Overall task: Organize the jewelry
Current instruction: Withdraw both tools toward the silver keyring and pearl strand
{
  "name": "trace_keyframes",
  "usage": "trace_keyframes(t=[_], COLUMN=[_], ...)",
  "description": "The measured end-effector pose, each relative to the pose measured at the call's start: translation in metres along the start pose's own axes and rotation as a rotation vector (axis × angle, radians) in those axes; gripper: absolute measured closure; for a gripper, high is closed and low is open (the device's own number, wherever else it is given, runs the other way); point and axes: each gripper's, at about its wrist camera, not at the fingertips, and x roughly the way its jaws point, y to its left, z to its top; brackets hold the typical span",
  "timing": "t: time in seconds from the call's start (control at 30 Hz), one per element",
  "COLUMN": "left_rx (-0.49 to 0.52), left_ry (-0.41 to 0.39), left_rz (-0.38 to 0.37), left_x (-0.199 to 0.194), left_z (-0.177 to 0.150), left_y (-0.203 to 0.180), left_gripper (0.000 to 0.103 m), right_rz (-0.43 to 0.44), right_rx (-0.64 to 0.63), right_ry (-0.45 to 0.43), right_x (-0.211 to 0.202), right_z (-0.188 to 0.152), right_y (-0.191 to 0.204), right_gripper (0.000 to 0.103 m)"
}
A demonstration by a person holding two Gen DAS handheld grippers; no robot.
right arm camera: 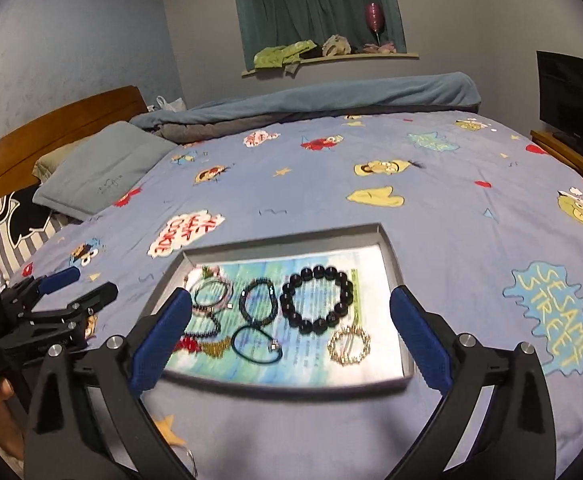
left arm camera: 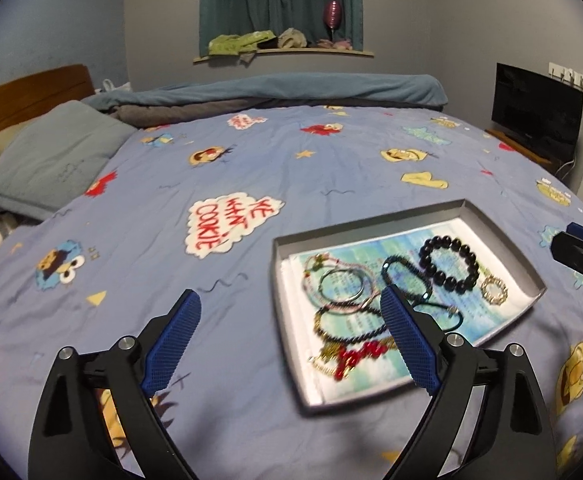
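Note:
A shallow grey tray point(left arm camera: 503, 236) point(right arm camera: 393, 254) lies on the bed and holds several pieces of jewelry. In it are a black bead bracelet point(left arm camera: 449, 258) point(right arm camera: 317, 298), a small gold bracelet point(left arm camera: 494, 289) point(right arm camera: 349, 346), a dark cord bracelet point(right arm camera: 256, 345), thin bangles point(left arm camera: 341, 284) point(right arm camera: 211, 292) and a red and gold piece point(left arm camera: 357, 356). My left gripper point(left arm camera: 291, 312) is open and empty, left of and above the tray's near corner. My right gripper point(right arm camera: 291, 316) is open and empty, above the tray's near side.
The bed has a blue cartoon-print cover point(left arm camera: 251, 184) point(right arm camera: 471, 208). A grey pillow point(left arm camera: 51, 160) and a wooden headboard point(left arm camera: 23, 96) are at the left. A rolled blanket point(left arm camera: 291, 88) lies at the far edge. A TV point(left arm camera: 535, 108) stands at the right.

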Motion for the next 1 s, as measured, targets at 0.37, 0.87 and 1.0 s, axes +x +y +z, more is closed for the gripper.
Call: trace_keyframes(t=[0.37,0.87,1.0], left_rx=[-0.026,-0.046,-0.017], left_ry=[0.008,0.069,0.083], left_rz=[0.0,-0.055,-0.046], left_x=[-0.025,-0.055,-0.058], left_z=[-0.034,-0.096,-0.105], left_y=[0.009,0.008,0.003], left_gripper=[0.012,0.012,0.012], right_rz=[-0.002,0.041,0.053], right_rx=[-0.015,-0.113,-0.094], right_ry=[0.022,0.113,0.133], right_x=[-0.025,-0.037,-0.039], right_z=[-0.041,-0.119,-0.13], right_y=[0.001,0.04,0.04], right_gripper=[0.005,0.005,0.005])
